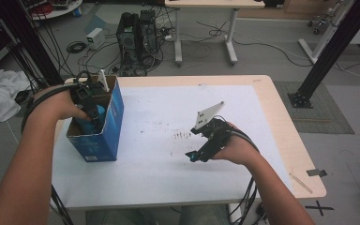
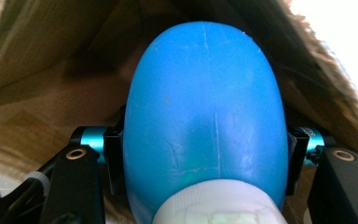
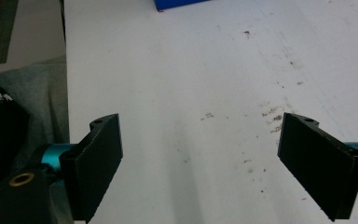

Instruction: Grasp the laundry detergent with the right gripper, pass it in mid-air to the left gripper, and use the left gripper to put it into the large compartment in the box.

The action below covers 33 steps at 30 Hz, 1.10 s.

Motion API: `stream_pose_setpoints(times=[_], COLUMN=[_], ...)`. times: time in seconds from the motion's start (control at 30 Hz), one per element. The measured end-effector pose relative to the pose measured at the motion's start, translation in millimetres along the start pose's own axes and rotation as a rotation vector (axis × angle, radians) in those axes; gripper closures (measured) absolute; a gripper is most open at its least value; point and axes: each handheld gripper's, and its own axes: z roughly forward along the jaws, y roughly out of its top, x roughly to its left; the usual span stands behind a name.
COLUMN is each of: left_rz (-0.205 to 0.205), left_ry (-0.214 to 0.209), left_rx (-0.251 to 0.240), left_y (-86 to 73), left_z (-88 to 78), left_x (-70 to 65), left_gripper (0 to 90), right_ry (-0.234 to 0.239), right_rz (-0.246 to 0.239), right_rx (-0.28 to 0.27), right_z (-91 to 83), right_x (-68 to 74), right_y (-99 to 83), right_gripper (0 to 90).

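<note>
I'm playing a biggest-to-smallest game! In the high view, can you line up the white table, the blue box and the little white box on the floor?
1. White table, biggest by far.
2. Blue box.
3. Little white box on the floor. It sits farther from the camera, so it may look smaller than it really is.

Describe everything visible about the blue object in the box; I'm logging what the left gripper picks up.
The blue object is smooth, rounded and egg-like, seemingly plastic, with faint scratches and a seam line. A white neck or cap sits at its near end. It lies inside the open blue cardboard box at the table's left edge, clamped on both sides by the left gripper. What it is exactly, I cannot tell.
</note>
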Motion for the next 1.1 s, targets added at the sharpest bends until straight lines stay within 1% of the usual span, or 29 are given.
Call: stream_pose_setpoints(times=[0.03, 0.07, 0.13, 0.17, 0.2, 0.23, 0.27, 0.3, 0.33, 0.37, 0.4, 0.43, 0.5, 0.53, 0.57, 0.6, 0.63, 0.67, 0.7, 0.73, 0.77, 0.8, 0.83, 0.9, 0.93, 0.97, 1.03, 1.07, 1.1], left_rz=[-0.004, 0.003, 0.006, -0.001, 0.005, -0.002, 0.006, -0.001, 0.0, 0.01, 0.003, 0.005, 0.007, 0.001, -0.002, -0.014, -0.001, 0.028, 0.017, 0.015, 0.018, 0.009, 0.022, 0.011, 0.01, 0.018, 0.017, 0.015, 0.014], left_ry=[0.0, 0.013, 0.014, 0.014, 0.011, 0.005, 0.007, 0.0, 0.002, 0.013, 0.021, 0.021, 0.016, 0.002, 0.015, -0.001, 0.001, 0.009, 0.011, 0.013, 0.021, 0.031, 0.033, 0.023, 0.029, 0.028, 0.023, 0.025, 0.034], left_rx=[0.001, 0.005, 0.005, -0.009, -0.002, -0.006, 0.001, 0.0, 0.0, 0.006, -0.006, -0.006, -0.013, -0.02, -0.029, -0.033, -0.025, -0.006, -0.013, -0.009, -0.009, -0.015, 0.002, -0.006, -0.014, -0.009, -0.004, -0.002, -0.01], left_y=[0.4, 0.8, 1.0, 1.4, 1.5, 1.5, 1.6, 1.4, 1.1, 1.0, 0.6, 0.2, -0.4, -0.7, -0.8, -1.1, -1.1, -0.5, -0.5, -0.5, -0.4, -0.5, -0.4, -1.1, -1.2, -1.4, -2.0, -2.6, -3.0], left_z=[1.1, 1.9, 2.6, 3.1, 3.5, 4.2, 3.6, 4.2, 4.5, 3.6, 4.3, 4.3, 4.3, 5.2, 5.2, 6.0, 5.9, 4.5, 5.1, 5.1, 5.3, 6.0, 4.5, 5.5, 5.5, 4.9, 4.3, 3.7, 3.1], left_x=[0.1, 0.1, 0.3, -0.5, -0.5, -1.0, -0.7, -1.3, -1.4, -0.9, -1.6, -1.2, -0.8, -0.9, -1.8, -2.7, -2.4, -1.2, -2.0, -1.9, -1.5, -2.3, -0.6, -1.2, -2.1, -1.6, -2.1, -2.5, -2.6], left_gripper=[38.2, 38.2, 38.2, 38.2, 38.2, 38.2, 38.2, 38.2, 38.2, 38.2, 38.2, 38.1, 38.0, 37.9, 37.8, 37.7, 37.6, 37.4, 37.2, 36.2, 35.0, 33.2, 31.8, 31.8, 31.8, 31.8, 31.8, 31.8, 31.8], right_ry=[-0.001, -0.001, 0.001, 0.0, 0.004, 0.002, 0.001, 0.004, 0.004, 0.005, 0.005, 0.003, 0.007, 0.007, 0.005, 0.007, 0.007, 0.007, 0.007, 0.005, 0.006, 0.004, 0.006, 0.003, 0.002, 0.001, 0.001, 0.001, 0.002], right_rz=[0.002, 0.001, 0.001, 0.005, -0.001, 0.004, 0.003, 0.002, 0.003, 0.001, 0.006, 0.001, 0.01, 0.002, 0.01, 0.0, 0.003, 0.001, 0.001, 0.004, -0.002, 0.0, 0.011, 0.007, 0.004, 0.0, 0.009, 0.01, 0.0], right_rx=[0.001, 0.002, 0.0, 0.001, -0.001, 0.001, 0.0, 0.001, 0.0, 0.0, 0.002, -0.002, -0.002, -0.004, -0.002, -0.006, -0.004, -0.003, -0.003, -0.004, -0.008, -0.007, -0.007, -0.005, -0.007, -0.007, -0.004, -0.003, -0.009], right_z=[0.1, 0.2, 0.4, 0.6, 1.1, 1.2, 1.9, 2.2, 2.6, 3.3, 3.3, 3.5, 3.0, 3.2, 3.2, 3.5, 3.4, 3.5, 3.4, 3.4, 3.4, 2.8, 2.7, 2.2, 2.0, 1.9, 1.5, 1.5, 1.9], right_x=[0.2, 0.3, 0.2, 0.4, -0.1, 0.2, 0.3, 0.3, 0.4, 0.4, 0.6, 0.2, 0.6, 0.1, 0.6, 0.0, 0.4, 0.4, 0.4, 0.8, 0.5, 0.8, 1.7, 1.7, 1.5, 1.3, 1.9, 1.9, 1.3], right_y=[-0.1, 0.0, -0.1, -0.2, -0.5, -0.6, -0.6, -0.7, -0.7, -0.7, -0.5, -0.3, 0.2, 0.1, 0.5, 0.4, 0.4, 0.4, 0.3, 0.3, 0.2, 0.1, 0.4, 0.0, -0.4, -0.5, -0.4, -0.4, -0.3], right_gripper=[13.1, 13.1, 13.1, 13.0, 13.1, 13.1, 13.1, 13.1, 13.0, 13.1, 13.1, 13.1, 13.1, 13.1, 13.1, 13.1, 13.1, 13.1, 13.1, 13.1, 13.1, 13.1, 13.1, 13.0, 13.1, 13.0, 13.1, 13.1, 13.1])
